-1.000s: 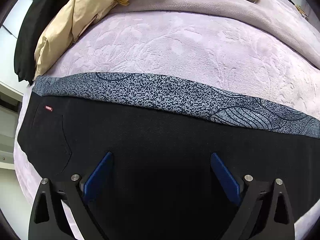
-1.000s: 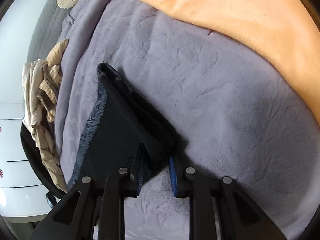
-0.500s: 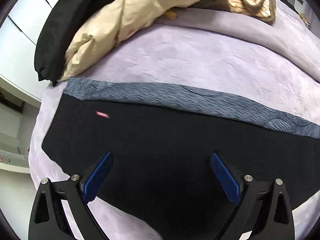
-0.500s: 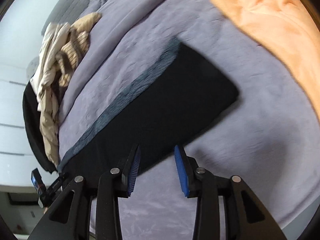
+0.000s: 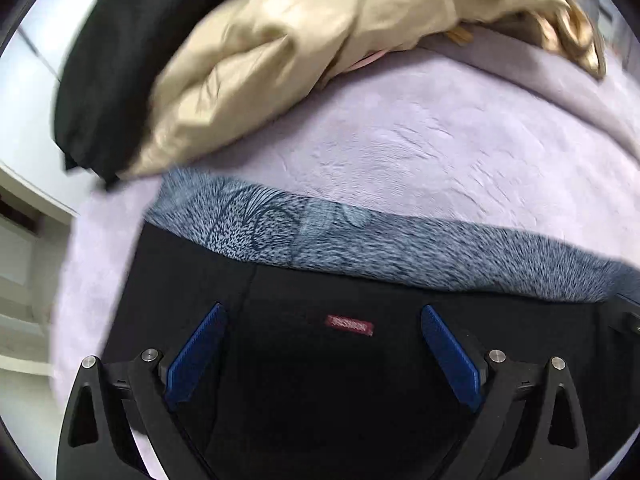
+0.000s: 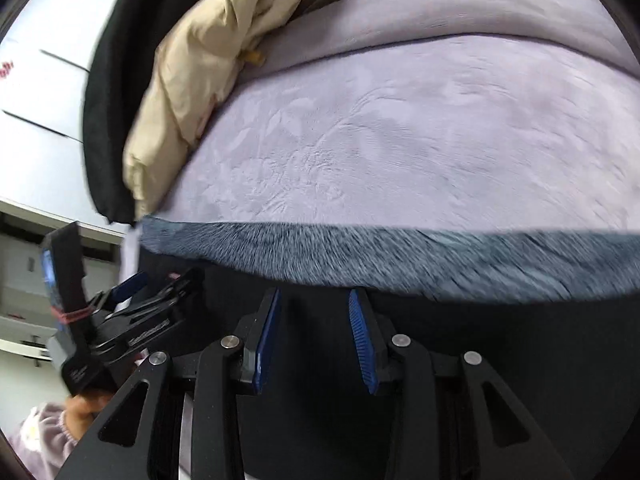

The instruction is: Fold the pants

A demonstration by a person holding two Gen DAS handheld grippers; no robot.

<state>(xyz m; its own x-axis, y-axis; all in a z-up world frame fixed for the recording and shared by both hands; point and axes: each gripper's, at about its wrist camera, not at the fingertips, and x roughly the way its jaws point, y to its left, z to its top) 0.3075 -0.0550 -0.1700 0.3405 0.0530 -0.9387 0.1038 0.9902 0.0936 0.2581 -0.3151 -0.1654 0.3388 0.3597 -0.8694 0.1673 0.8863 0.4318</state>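
Black pants (image 5: 340,400) are laid flat across the near part of a lilac blanket (image 5: 420,152), long axis running left-right. A grey patterned strip (image 5: 400,248) is seen along the far edge of the pants, either lining or a lower layer, can't be told which. A small red label (image 5: 349,325) is seen on the black fabric in the left wrist view.

Left gripper (image 5: 322,354): jaws spread wide, nothing held. It's positioned over the black fabric w/ the red label between the blue pads (image 5: 196,356). Contact w/ the cloth can't be confirmed, frame is blurred.

Right gripper (image 6: 314,340): jaws at a moderate gap, narrower than the left, nothing clamped. It's positioned over the black fabric just near of the grey strip. Whether the tips are touching cloth can't be told.

In the right wrist view the left gripper (image 6: 132,304) is seen at far left w/ the person's hand (image 6: 84,404) on its handle, near the left end of the pants.

Beyond the pants, at far left on the blanket, a beige jacket (image 5: 304,52) is heaped against a black garment (image 5: 120,60). White cabinet panels (image 6: 44,92) are visible at left bkgd.
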